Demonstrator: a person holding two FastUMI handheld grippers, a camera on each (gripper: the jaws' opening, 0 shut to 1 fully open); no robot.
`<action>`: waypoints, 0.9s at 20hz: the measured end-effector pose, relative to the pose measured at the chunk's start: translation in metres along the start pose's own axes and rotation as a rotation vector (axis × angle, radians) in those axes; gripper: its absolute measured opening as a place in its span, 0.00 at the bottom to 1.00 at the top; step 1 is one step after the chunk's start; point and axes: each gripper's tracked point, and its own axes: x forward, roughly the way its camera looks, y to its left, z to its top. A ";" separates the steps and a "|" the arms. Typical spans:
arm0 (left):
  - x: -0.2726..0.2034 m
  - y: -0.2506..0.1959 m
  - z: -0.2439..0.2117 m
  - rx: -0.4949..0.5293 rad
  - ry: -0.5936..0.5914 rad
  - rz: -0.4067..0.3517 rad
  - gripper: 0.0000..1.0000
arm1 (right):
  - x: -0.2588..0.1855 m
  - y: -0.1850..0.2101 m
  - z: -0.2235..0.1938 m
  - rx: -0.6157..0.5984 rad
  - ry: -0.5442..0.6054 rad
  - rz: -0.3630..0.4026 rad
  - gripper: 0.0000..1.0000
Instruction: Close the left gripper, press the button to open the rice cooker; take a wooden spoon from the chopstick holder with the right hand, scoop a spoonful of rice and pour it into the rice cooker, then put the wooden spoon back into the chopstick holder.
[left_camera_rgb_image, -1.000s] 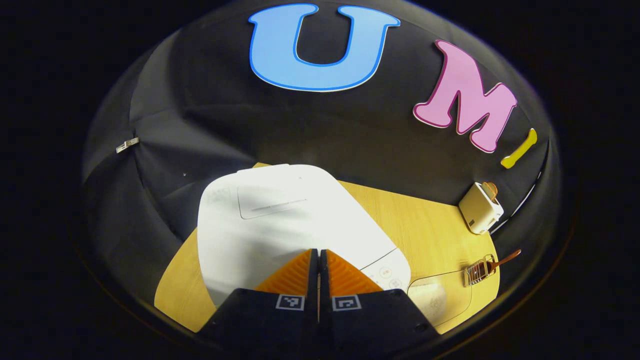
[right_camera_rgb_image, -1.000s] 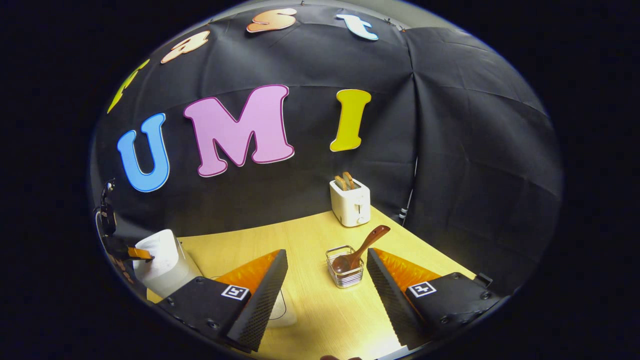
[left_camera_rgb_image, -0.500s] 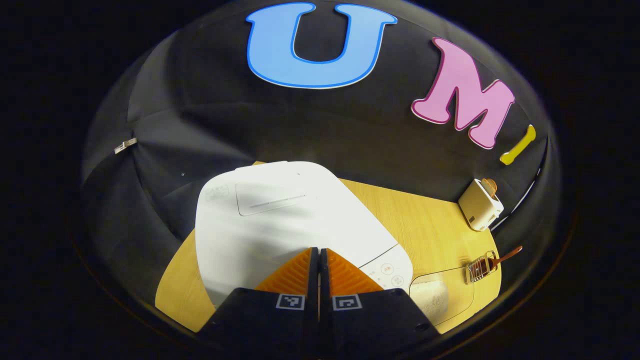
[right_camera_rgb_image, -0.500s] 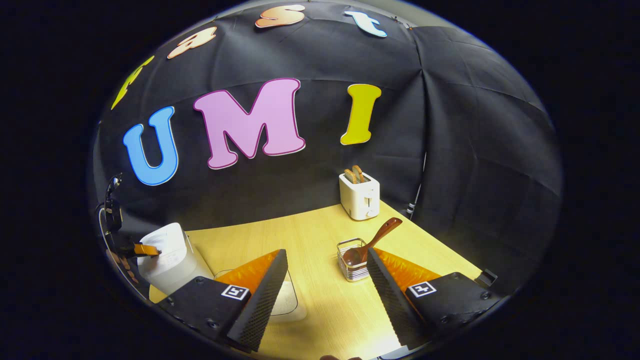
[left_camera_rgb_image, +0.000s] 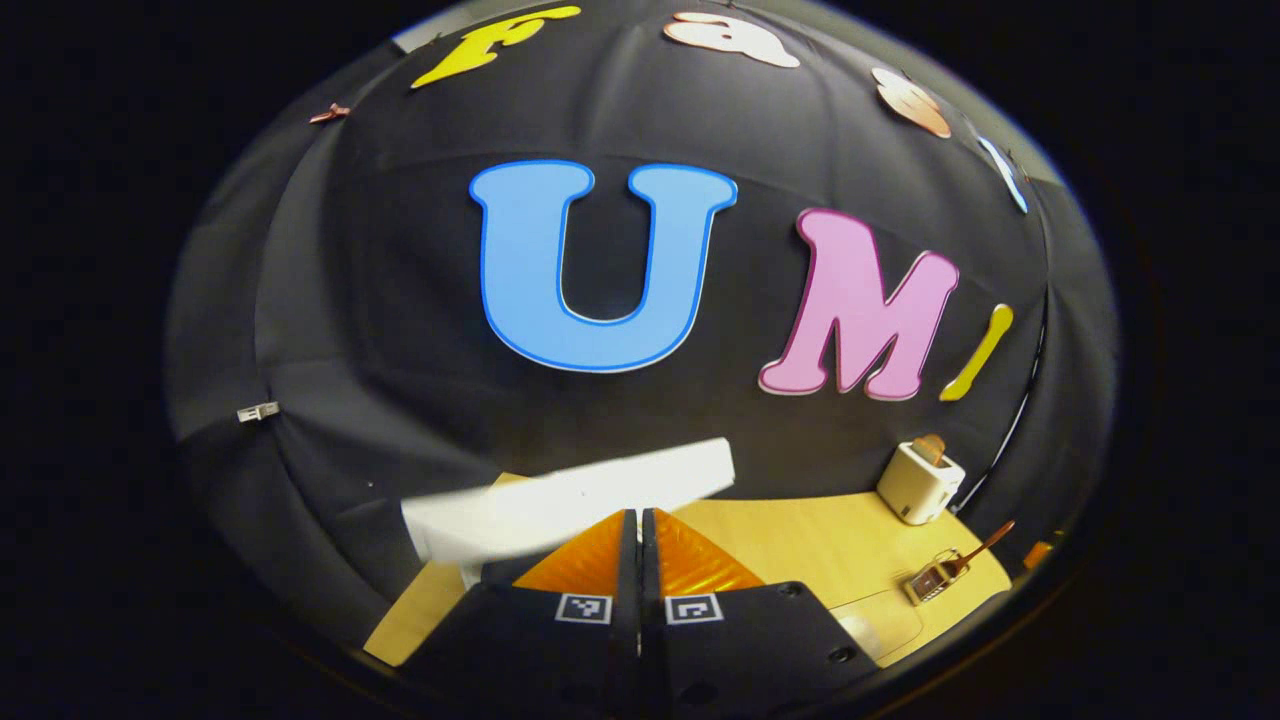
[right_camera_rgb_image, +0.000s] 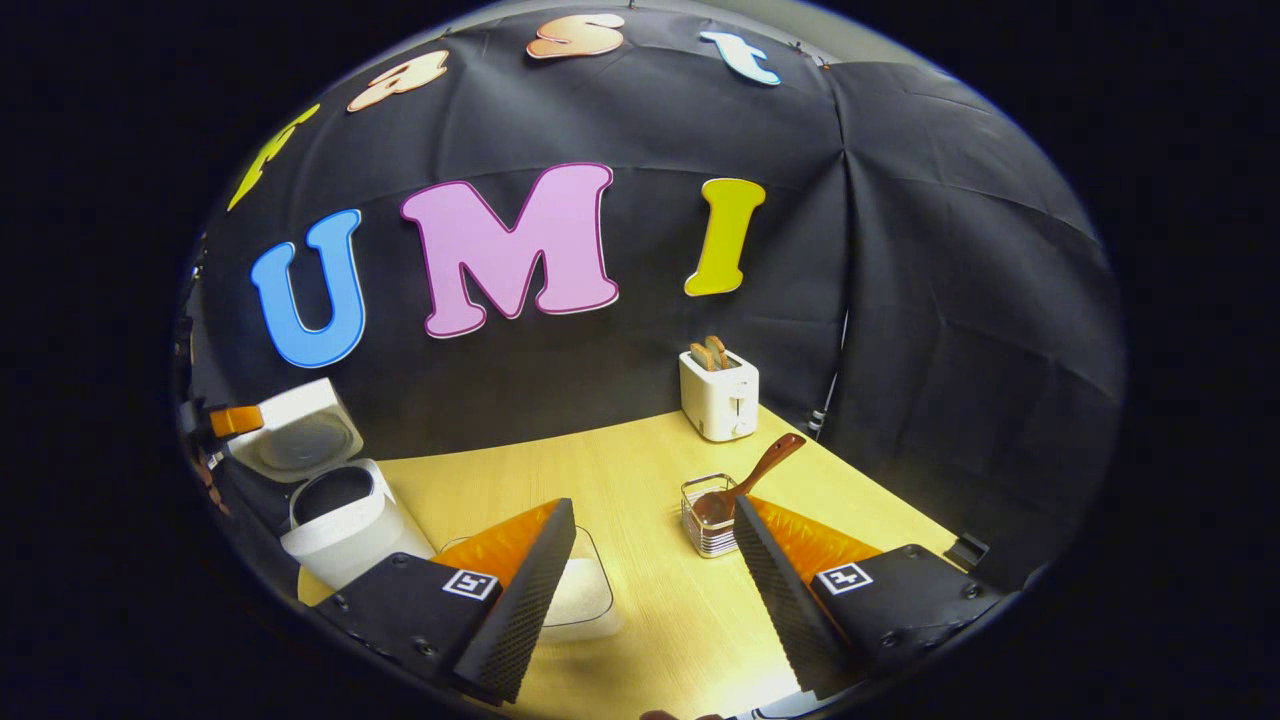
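A: White plastic is being seen just beyond the fingertips of the left gripper (left_camera_rgb_image: 638, 520): the raised lid (left_camera_rgb_image: 570, 498) of the white rice cooker (right_camera_rgb_image: 340, 520), blurred, is lying straight ahead of the tips and tilted. Is the gripper being held clenched?

B: Yes, the two fingers are being pressed flat together with nothing between them. In the right gripper view the same gripper is being glimpsed far to the left, up beside the lifted lid (right_camera_rgb_image: 296, 432). Whether it is touching the lid cannot be told.

A: And the cooker's body?

B: It is being shown to the left of the right gripper (right_camera_rgb_image: 655, 520), with its dark round opening uncovered and the lid standing up behind it.

A: How is the right gripper being held?

B: Released, with its fingers spread wide and nothing between them. The brown wooden spoon (right_camera_rgb_image: 745, 488) is being seen just ahead of its right finger, bowl down in the small wire chopstick holder (right_camera_rgb_image: 708, 525), the handle leaning up to the right.

A: And the rice?

B: White rice is being held in a clear rounded tray (right_camera_rgb_image: 585, 600) on the pale wooden table (right_camera_rgb_image: 620, 470), partly hidden behind the left finger. Farther ahead, past the holder, a white toaster (right_camera_rgb_image: 719, 395) with two slices of toast in it is standing by the black cloth wall.
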 end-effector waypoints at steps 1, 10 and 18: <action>-0.007 0.003 0.000 -0.007 -0.005 -0.013 0.05 | -0.002 0.000 0.002 -0.005 -0.005 -0.007 0.99; -0.065 -0.008 -0.026 -0.044 -0.008 -0.037 0.05 | 0.039 -0.018 0.002 0.018 0.026 0.022 0.99; -0.075 -0.067 -0.063 -0.043 0.078 -0.024 0.20 | 0.112 -0.091 -0.017 0.051 0.133 0.026 0.99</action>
